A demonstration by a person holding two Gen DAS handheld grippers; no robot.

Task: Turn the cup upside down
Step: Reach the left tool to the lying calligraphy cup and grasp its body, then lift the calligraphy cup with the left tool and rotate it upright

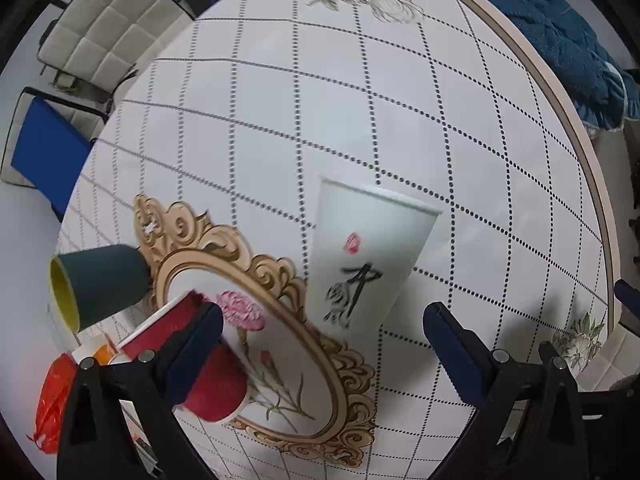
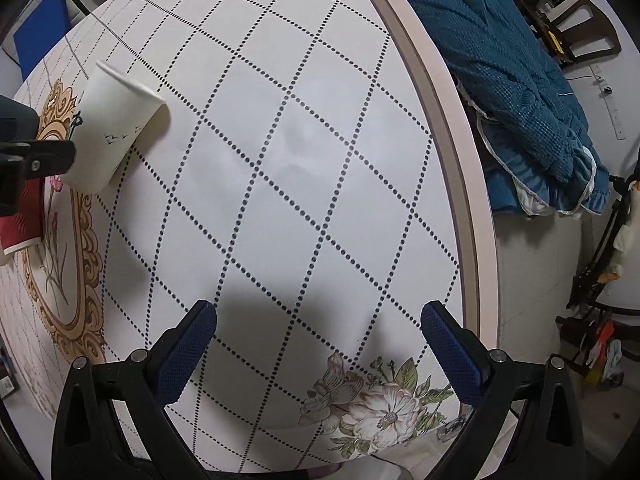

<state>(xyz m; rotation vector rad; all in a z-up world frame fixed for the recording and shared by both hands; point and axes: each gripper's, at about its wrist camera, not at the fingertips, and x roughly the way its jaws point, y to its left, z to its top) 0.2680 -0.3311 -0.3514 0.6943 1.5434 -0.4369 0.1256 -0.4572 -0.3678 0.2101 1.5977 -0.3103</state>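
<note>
Left wrist view: white paper cup [image 1: 366,252] stands rim-up on the worktop [image 1: 360,92], slightly blurred, at the edge of the printed gold oval frame [image 1: 256,344], just ahead of the left claw [image 1: 322,318]. Cup sits in line with the gap between the fingers, probably so the claw can close on its lower wall. Left claw is spread wide; nothing between its fingers, and the cup does not appear to touch either pad, though the base is near them. A red cup [image 1: 208,376] lies partly hidden behind the left finger, with a dark teal cup [image 1: 100,284] on its side beyond. In the right wrist view, the right claw [image 2: 320,320] is likewise wide apart and empty, hovering over bare checked cloth, well apart from the cup. Judgement: flip not yet started; grasp comes first.
</note>
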